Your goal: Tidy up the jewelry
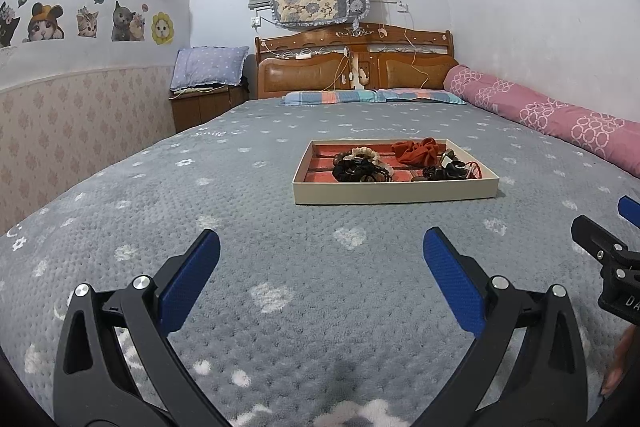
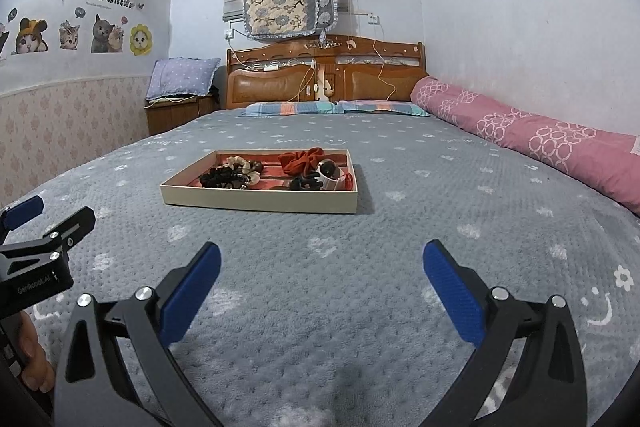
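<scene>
We are holding the left gripper above the grey bedspread, its blue fingers spread wide with nothing between them and nothing touching them. We are holding the right gripper the same way: its blue fingers are spread wide and are gripping nothing. Each tool is showing at the edge of the other's view, so the two are sitting side by side, near each other but apart.

The tray is lying flat on the bedspread ahead of both tools and well apart from their fingertips. In the left view it is lying ahead and slightly to the right; in the right view the tray is lying ahead and to the left. Inside its red lining we are seeing a rust-red scrunchie at the far side, a cream scrunchie behind a pile of black hair ties, and small dark pieces at the right end that we cannot tell apart.

Bare bedspread is lying between the fingertips and the near wall of the tray, and on all sides of the tray. A rolled pink quilt is running along the right edge of the bed against the wall. The wooden headboard is closing the far end, and a bedside cabinet is standing at the far left corner.
</scene>
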